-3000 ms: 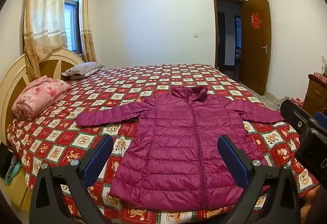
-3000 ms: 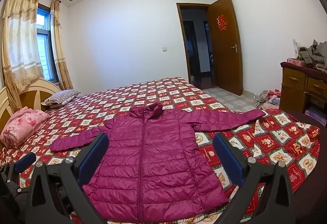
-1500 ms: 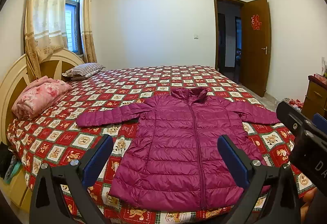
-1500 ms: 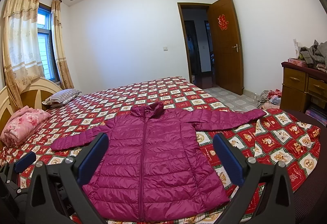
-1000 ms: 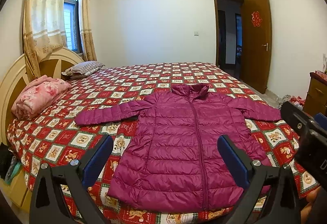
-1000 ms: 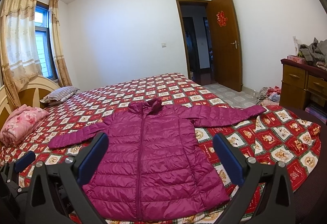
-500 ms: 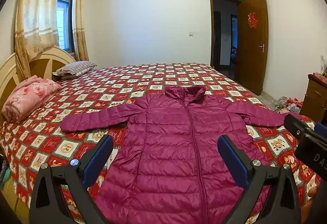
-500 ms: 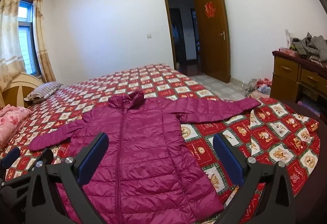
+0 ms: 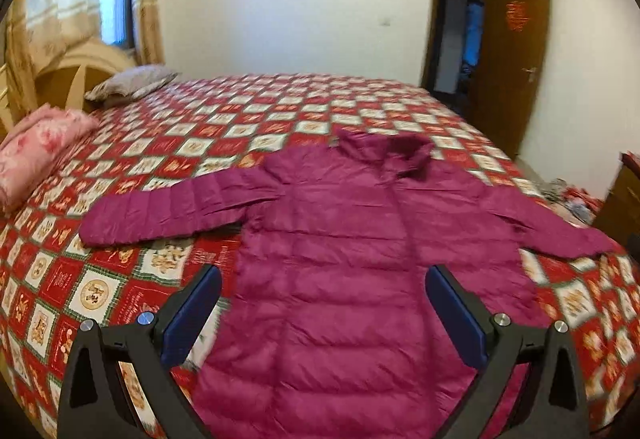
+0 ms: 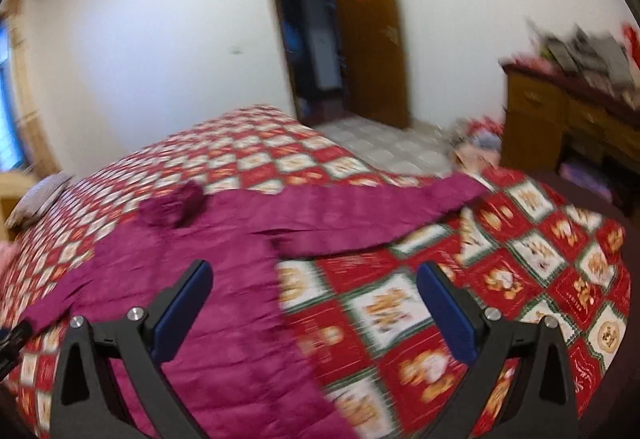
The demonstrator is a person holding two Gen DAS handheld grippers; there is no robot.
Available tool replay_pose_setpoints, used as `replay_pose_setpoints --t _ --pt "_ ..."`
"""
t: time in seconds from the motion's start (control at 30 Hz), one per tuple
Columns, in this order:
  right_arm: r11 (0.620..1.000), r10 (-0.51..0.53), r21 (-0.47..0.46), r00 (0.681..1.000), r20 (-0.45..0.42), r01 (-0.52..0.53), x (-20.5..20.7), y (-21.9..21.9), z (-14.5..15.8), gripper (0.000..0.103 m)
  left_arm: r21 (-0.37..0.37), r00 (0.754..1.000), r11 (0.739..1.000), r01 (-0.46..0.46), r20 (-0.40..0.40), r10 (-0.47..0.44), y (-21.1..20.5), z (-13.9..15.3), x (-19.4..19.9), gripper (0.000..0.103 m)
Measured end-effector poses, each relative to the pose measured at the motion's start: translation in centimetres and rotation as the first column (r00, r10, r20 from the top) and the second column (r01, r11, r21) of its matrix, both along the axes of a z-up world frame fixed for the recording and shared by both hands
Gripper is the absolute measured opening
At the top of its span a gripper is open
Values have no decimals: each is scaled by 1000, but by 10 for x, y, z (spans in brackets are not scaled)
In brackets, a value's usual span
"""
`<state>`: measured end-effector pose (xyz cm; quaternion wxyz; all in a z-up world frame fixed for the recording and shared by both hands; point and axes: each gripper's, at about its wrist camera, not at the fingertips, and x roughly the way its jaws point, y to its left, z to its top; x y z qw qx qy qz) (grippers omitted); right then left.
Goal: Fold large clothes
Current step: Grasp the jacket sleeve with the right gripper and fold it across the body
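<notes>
A: The jacket [image 9: 360, 239] lies flat on the bed [image 9: 160, 143], zip up, sleeves spread, its body ahead of and under the left gripper [image 9: 322, 313].

B: How does it handle?

A: I'd judge light, puffy and slick; quilted shell, no stiffness, so it'll slump and slide. Best pinched at a cuff or the hem corner, where the padding thins.

B: And the jaws?

A: Left jaws are spread wide, empty, touching nothing. The right gripper [image 10: 314, 309] is also wide apart and empty; the jacket's side edge runs between its jaws, the sleeve [image 10: 372, 211] stretching ahead of them, bedcover under the right finger.
</notes>
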<state>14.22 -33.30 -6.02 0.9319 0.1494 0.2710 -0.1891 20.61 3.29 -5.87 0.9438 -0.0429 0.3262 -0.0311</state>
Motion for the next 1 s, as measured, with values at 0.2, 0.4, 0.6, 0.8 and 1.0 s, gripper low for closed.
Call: replay_pose_setpoints --t 0.2,0.4,0.6,0.8,1.0 --pt "965 -242 88 967 -76 248 40 -124 -29 92 15 993 994 -110 -43 111 37 -33 66 102" --pt "880 -399 210 902 -163 427 71 -208 -65 86 54 989 990 -130 -59 133 43 -62 115 102" --pt "879 -389 209 898 -204 428 97 -220 -81 59 28 987 990 -136 -82 138 48 -93 143 102" --pt "886 -363 222 907 -213 407 102 -226 -101 20 -2 976 987 -159 -149 157 53 -124 154 102" --pt "921 -328 150 923 -202 361 105 -212 -84 11 -78 975 984 -160 -171 145 64 -131 155 102"
